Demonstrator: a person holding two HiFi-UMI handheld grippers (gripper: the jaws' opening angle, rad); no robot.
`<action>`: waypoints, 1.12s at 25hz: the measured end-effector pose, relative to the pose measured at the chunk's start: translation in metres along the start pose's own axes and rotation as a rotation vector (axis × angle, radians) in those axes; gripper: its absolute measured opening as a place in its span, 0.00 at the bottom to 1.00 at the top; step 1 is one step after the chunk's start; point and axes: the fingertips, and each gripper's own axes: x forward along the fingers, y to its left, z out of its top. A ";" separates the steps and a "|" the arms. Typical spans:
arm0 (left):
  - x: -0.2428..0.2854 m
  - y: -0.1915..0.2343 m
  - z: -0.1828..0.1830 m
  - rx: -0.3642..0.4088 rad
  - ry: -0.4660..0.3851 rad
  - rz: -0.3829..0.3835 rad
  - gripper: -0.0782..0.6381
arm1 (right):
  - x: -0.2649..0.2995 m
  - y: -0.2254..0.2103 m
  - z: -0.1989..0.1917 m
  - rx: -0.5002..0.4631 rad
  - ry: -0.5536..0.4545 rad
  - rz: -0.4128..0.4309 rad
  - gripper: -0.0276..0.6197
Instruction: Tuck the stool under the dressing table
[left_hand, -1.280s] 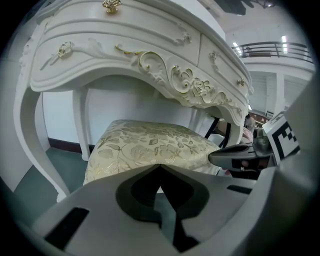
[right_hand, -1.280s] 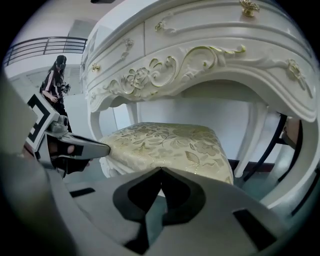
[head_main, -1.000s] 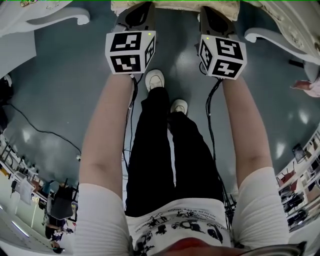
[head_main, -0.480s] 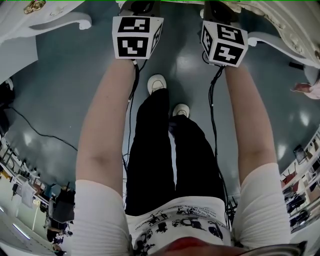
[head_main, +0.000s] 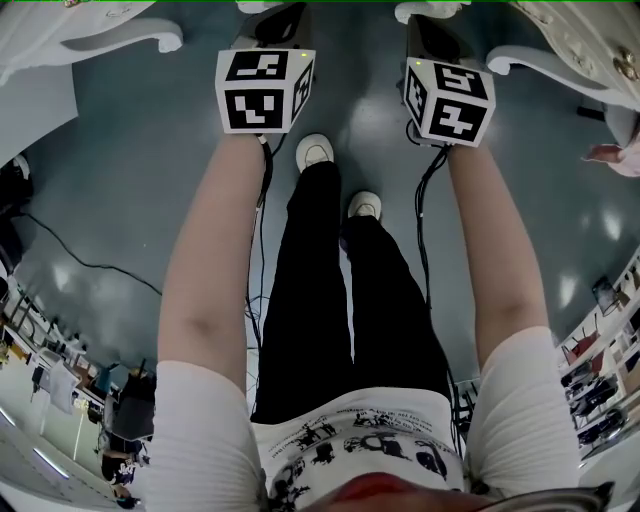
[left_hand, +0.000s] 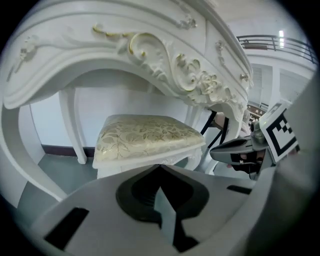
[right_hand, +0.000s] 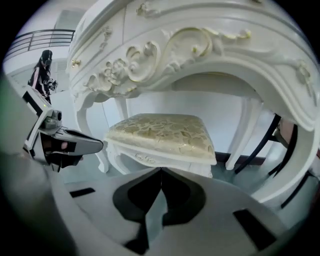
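The white stool (left_hand: 145, 137) with a gold-patterned cushion stands beneath the arch of the carved white dressing table (left_hand: 165, 60). It shows again in the right gripper view, stool (right_hand: 162, 135) under table (right_hand: 200, 45). My left gripper (left_hand: 160, 166) is shut and empty, pointing at the stool's front from a short way off. My right gripper (right_hand: 161, 169) is shut too, beside the left gripper's body (right_hand: 65, 142). In the head view both marker cubes, left (head_main: 262, 90) and right (head_main: 450, 100), sit between the table's curved legs (head_main: 110, 35).
My legs and white shoes (head_main: 314, 152) stand on the grey-blue floor, with cables (head_main: 80, 262) trailing behind. Black chair legs (right_hand: 280, 145) stand right of the table. A person (right_hand: 42, 70) stands far off on the left.
The cushion that filled the top of the head view has slid away out of sight under the table. Both grippers went forward, then drew back a little.
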 end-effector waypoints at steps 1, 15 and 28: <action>-0.012 -0.004 -0.005 -0.014 -0.003 0.000 0.14 | -0.011 0.004 -0.004 0.008 0.004 0.009 0.07; -0.207 -0.097 0.048 -0.050 -0.120 0.015 0.14 | -0.234 0.052 0.058 0.011 -0.135 0.173 0.07; -0.394 -0.167 0.262 0.068 -0.437 0.008 0.14 | -0.443 0.046 0.225 -0.049 -0.411 0.138 0.07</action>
